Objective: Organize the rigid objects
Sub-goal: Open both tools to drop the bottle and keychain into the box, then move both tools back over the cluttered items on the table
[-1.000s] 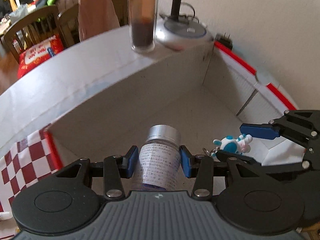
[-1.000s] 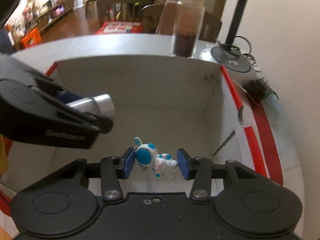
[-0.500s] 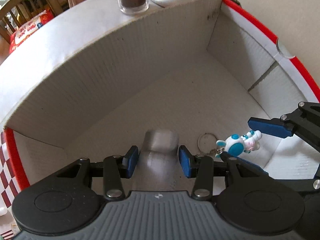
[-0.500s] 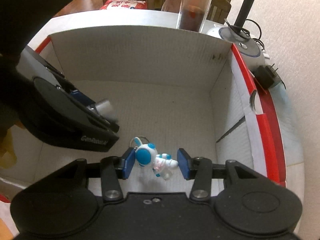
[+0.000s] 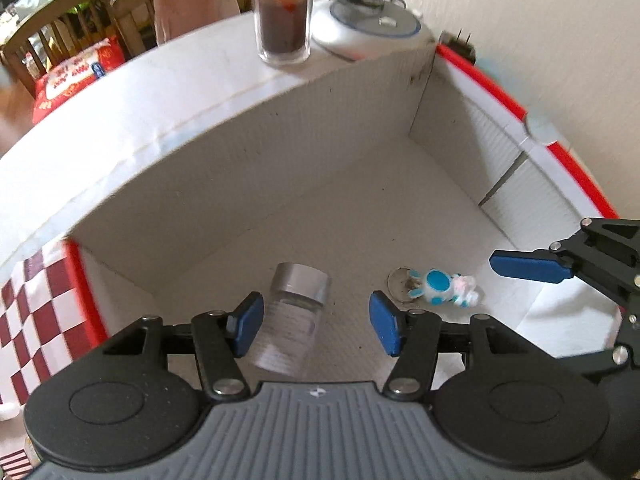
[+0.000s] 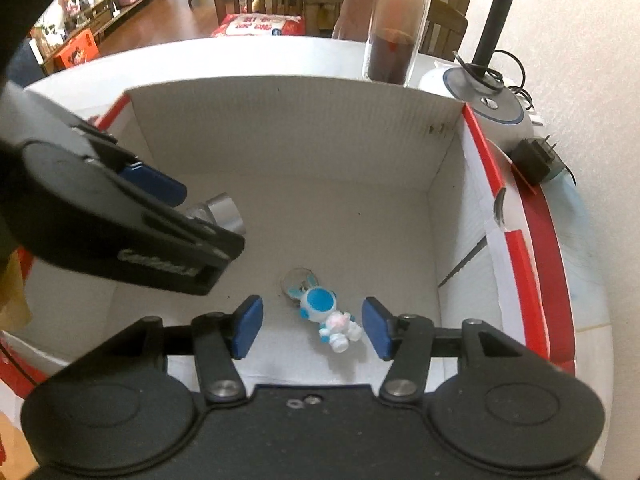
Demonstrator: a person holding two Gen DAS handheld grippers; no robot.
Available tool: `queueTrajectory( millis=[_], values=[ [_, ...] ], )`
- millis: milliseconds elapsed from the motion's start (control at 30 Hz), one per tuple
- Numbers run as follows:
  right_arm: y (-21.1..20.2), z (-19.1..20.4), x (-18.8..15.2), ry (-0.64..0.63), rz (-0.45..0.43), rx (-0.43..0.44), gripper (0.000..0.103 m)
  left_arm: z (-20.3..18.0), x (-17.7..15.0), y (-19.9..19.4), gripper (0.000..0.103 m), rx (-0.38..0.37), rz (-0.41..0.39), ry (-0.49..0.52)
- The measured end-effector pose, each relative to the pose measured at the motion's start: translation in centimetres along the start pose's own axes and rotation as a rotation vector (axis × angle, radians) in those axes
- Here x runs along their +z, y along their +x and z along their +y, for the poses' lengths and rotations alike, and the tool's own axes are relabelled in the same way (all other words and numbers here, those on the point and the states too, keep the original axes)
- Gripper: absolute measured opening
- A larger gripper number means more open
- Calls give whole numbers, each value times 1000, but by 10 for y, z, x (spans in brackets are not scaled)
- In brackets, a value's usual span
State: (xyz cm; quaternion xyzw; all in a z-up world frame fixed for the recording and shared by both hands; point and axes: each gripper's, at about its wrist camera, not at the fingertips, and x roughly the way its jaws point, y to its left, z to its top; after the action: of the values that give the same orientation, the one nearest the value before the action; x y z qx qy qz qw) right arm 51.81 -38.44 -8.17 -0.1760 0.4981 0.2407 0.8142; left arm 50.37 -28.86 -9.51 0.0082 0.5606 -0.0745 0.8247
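Observation:
A clear bottle (image 5: 294, 312) with a silver cap and a printed label lies on the floor of a white cardboard box (image 5: 280, 160). It sits between the jaws of my left gripper (image 5: 316, 326), nearer the left pad, and the pads do not press on it as the jaws are opening. A small blue-and-white figure keychain (image 6: 324, 312) lies on the box (image 6: 280, 128) floor between the jaws of my right gripper (image 6: 312, 334), also opening, with both pads clear of it. The figure keychain (image 5: 440, 286) also shows to the right of the bottle. The bottle (image 6: 226, 214) cap peeks out from behind the left tool.
A tall glass jar (image 5: 284, 12) with dark contents stands just behind the box's far wall, beside a white lamp base (image 5: 372, 28). A black plug adapter (image 6: 536, 160) rests by the red right rim. A red-checked cloth (image 5: 28, 312) lies left of the box; chairs stand beyond.
Both pairs of jaws have widened. The bottle and the figure keychain, gripped before, now lie loose on the box floor. The left view dipped into the box, then drew back.

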Motion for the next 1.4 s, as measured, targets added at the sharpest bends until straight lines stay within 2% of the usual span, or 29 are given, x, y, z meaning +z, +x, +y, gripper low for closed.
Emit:
queueTrajectory(
  millis=[100, 233, 333, 767, 933, 1167, 1267, 1400],
  values=[
    [-12, 1, -1, 10, -27, 6, 66, -3, -2, -18, 58, 7, -40, -10],
    [-28, 4, -1, 17, -60, 14, 69, 0, -11, -43, 58, -6, -103, -16],
    [-39, 6, -2, 37, -82, 24, 77, 1, -18, -58, 58, -1, -146, -16],
    [-79, 37, -12, 87, -180, 62, 81, 19, -70, -128, 58, -23, -312, -53],
    [-90, 58, -16, 88, -207, 72, 82, 31, -98, -153, 66, -11, -382, -48],
    [-103, 98, -23, 97, -261, 94, 86, 63, -147, -183, 66, 1, -456, -64],
    [-108, 121, -28, 92, -286, 113, 89, 78, -169, -194, 72, 14, -482, -73],
    [-111, 153, -32, 75, -314, 137, 91, 102, -194, -208, 73, 8, -511, -96]
  ],
)
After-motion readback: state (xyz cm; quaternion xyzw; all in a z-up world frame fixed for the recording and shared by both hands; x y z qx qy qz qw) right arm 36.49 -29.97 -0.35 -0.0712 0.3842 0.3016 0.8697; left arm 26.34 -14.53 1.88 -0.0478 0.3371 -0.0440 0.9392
